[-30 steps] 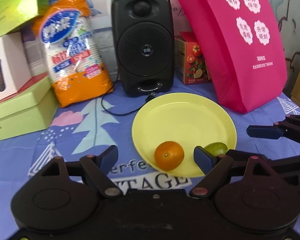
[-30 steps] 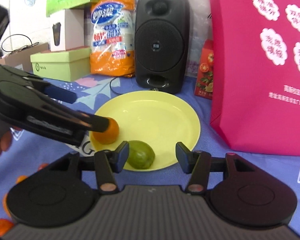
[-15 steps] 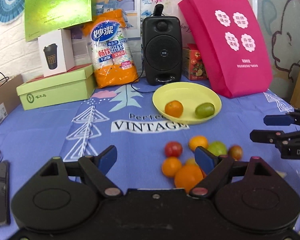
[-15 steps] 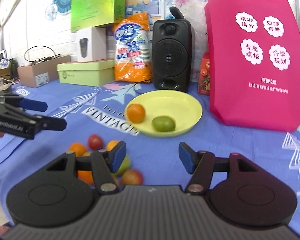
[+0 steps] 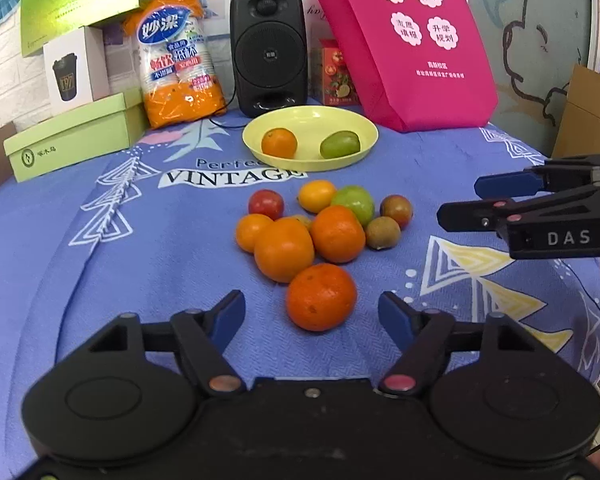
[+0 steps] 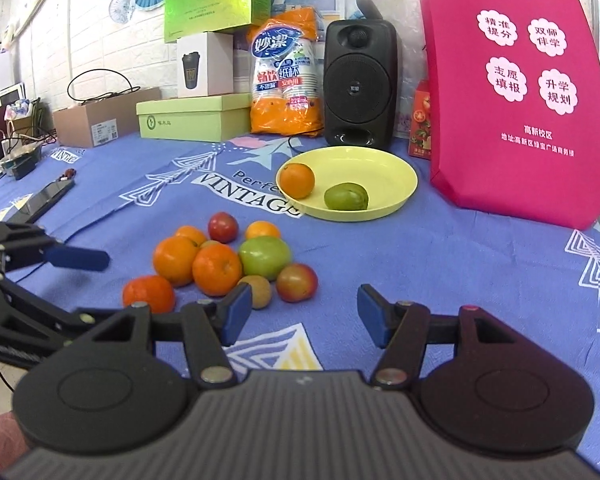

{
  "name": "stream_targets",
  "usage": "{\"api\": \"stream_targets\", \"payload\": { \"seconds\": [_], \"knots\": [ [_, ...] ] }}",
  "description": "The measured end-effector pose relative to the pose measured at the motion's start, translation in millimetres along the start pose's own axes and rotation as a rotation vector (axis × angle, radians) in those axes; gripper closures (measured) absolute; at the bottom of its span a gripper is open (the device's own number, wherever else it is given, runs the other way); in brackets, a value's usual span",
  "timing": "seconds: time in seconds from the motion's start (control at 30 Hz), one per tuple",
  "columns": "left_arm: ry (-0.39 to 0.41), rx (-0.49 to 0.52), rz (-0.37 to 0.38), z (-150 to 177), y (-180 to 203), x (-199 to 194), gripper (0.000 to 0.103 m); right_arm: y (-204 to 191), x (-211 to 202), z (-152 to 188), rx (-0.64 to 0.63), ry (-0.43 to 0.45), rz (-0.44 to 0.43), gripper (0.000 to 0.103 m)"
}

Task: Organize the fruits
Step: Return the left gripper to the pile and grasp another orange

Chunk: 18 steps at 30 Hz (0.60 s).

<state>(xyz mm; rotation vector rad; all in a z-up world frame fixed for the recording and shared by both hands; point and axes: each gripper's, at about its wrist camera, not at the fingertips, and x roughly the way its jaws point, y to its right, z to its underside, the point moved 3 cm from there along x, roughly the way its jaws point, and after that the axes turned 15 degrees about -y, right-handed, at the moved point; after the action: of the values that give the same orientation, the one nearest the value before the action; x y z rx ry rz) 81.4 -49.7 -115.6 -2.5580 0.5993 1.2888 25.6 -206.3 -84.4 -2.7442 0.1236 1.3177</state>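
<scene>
A yellow plate (image 5: 364,130) (image 6: 400,176) holds an orange (image 5: 279,143) (image 6: 297,180) and a green fruit (image 5: 339,144) (image 6: 346,197). A pile of several loose fruits lies on the blue cloth in front of it. My left gripper (image 5: 312,316) is open and empty, with the nearest orange (image 5: 321,297) (image 6: 149,294) just ahead between its fingers. My right gripper (image 6: 298,312) is open and empty, just right of a kiwi (image 6: 256,291) and a reddish fruit (image 6: 297,282). It also shows in the left wrist view (image 5: 500,200), right of the pile.
A black speaker (image 5: 268,46), an orange pack of paper cups (image 5: 178,56), green boxes (image 5: 76,136) and a pink bag (image 5: 408,40) stand at the back. A phone (image 6: 44,200) lies on the cloth at the left.
Both grippers have pulled back from the plate toward the front. The orange and green fruit stay on the plate, and the loose fruit pile has come into view.
</scene>
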Motion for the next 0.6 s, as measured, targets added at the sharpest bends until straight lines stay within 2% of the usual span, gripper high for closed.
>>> {"api": "stream_targets", "payload": {
  "seconds": [0.1, 0.2, 0.33, 0.6],
  "knots": [
    [-0.022, -0.013, -0.008, -1, 0, 11, 0.036, 3, 1, 3, 0.011, -0.004, -0.006, 0.045],
    [-0.024, -0.052, 0.022, -5, -4, 17, 0.041, 3, 7, 4, 0.011, -0.017, -0.016, 0.045],
    [-0.019, -0.07, 0.056, -11, -7, 21, 0.062, -1, 21, 2, -0.012, -0.05, -0.018, 0.045],
    [-0.029, -0.06, 0.061, -14, -9, 20, 0.064, -11, 45, -3, -0.051, -0.097, -0.011, 0.046]
  ]
}}
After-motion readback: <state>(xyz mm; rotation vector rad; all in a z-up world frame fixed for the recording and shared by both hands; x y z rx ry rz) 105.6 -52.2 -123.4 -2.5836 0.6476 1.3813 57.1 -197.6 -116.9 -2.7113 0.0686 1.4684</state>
